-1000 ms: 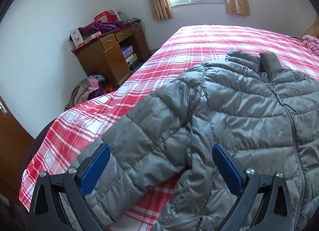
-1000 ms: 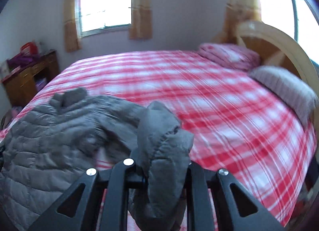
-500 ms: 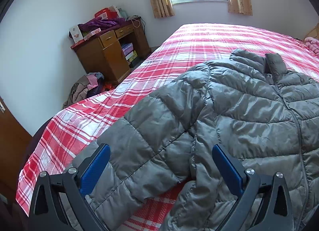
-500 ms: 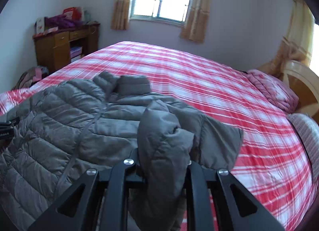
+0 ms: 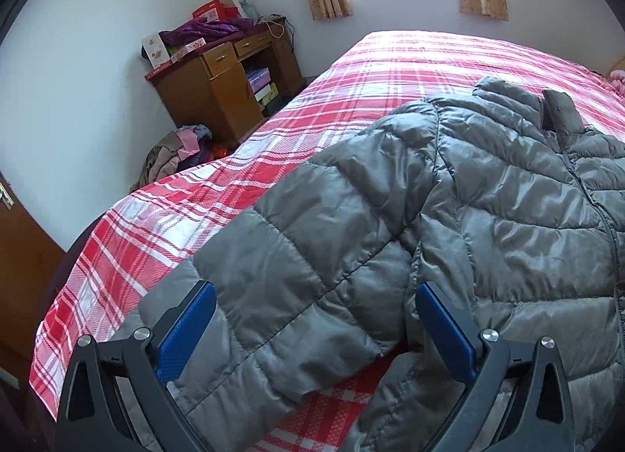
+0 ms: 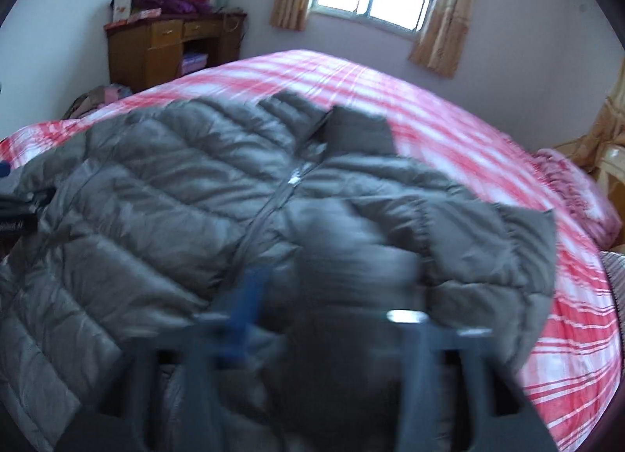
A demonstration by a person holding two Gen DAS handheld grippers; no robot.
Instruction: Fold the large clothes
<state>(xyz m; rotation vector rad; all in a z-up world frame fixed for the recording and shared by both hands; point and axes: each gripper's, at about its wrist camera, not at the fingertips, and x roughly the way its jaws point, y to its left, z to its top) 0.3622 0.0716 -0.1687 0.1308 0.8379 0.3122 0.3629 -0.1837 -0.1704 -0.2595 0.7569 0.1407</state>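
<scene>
From the left wrist, the left gripper (image 5: 314,329) sits low over the near sleeve (image 5: 297,276) of the grey jacket (image 5: 508,217), which lies zipped and front-up on the plaid bed (image 5: 375,73); its blue pads (image 5: 187,331) are spread wide on either side of the sleeve and grip nothing. The risk I see here is that the slick, puffy sleeve bunches or slips out if the jaws close on only the top layer, or that they catch the bedspread below along with it. The cuff end runs out of sight beneath the gripper body, and the jacket's far side and hem are cut off at the right and bottom edges. A desk (image 5: 222,84) and a heap of clothes (image 5: 175,151) stand off by the wall, well apart. From the right wrist, the picture is smeared with motion. The right gripper (image 6: 328,311) has the other sleeve (image 6: 351,256) lying between and over its fingers, folded across the jacket's chest, but whether the jaws are pinching it or parting I cannot tell through the blur. A likely fault here is the springy fill pushing the sleeve back open once let go, or the sleeve lying skewed across the zip (image 6: 273,194). The fingertips and the sleeve's end cannot be made out.
</scene>
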